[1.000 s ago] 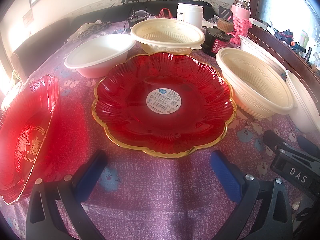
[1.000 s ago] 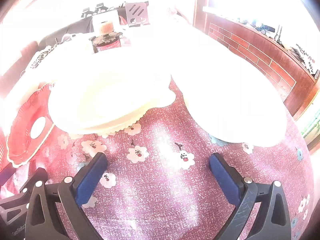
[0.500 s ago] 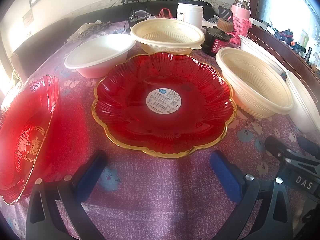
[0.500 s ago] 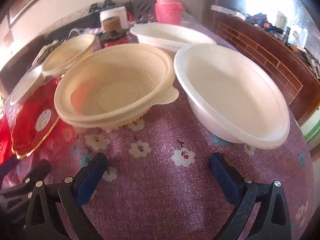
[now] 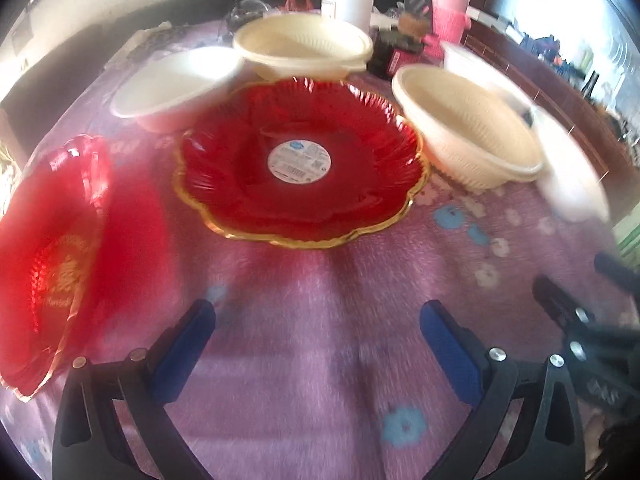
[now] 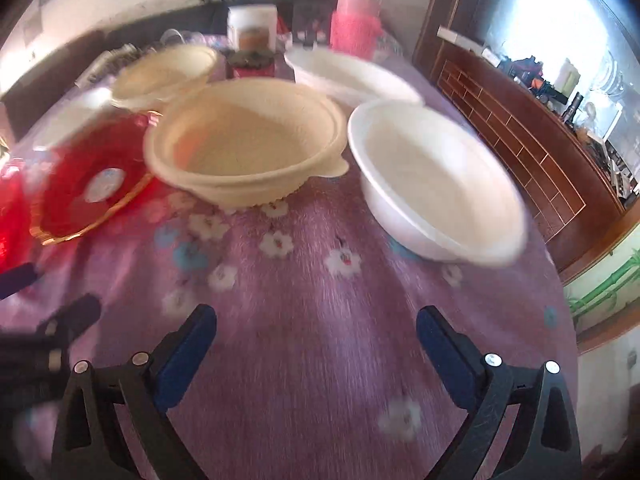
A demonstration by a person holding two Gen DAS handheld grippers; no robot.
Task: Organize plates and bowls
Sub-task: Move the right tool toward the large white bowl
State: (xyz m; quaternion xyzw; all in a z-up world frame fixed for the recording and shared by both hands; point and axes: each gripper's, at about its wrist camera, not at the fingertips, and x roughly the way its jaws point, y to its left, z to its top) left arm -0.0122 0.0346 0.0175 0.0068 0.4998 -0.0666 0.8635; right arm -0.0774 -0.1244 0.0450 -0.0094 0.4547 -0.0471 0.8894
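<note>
Red plate (image 5: 300, 160): centre of the left wrist view, flat on the purple flowered tablecloth (image 5: 320, 320). It is scalloped, ribbed and gold-rimmed, with a round white sticker in its well, and it looks like translucent plastic. It lies squarely ahead of the left gripper, which I judge makes it that hand's likely first pick.

Second red plate (image 5: 52, 256): left edge of the same view, tilted up on its rim, with gold lettering inside. What props it I cannot tell.

Cream bowls: one patterned bowl (image 6: 244, 144) at centre of the right wrist view, its rim tab pointing right; another (image 5: 304, 48) at top centre of the left view. Same make, so they should nest.

White bowls: one (image 6: 436, 180) at right of centre in the right view, just beside the cream bowl; one (image 5: 176, 84) at upper left of the left view; a third (image 6: 348, 76) behind.

Left gripper (image 5: 316, 344): blue-padded jaws wide apart, holding nothing, low over bare cloth.

Right gripper (image 6: 316, 344): jaws spread, holding nothing, aimed between cream and white bowls.

Clutter: pink bottle (image 6: 356, 24) and white jar (image 5: 346, 0) at the table's far end.
</note>
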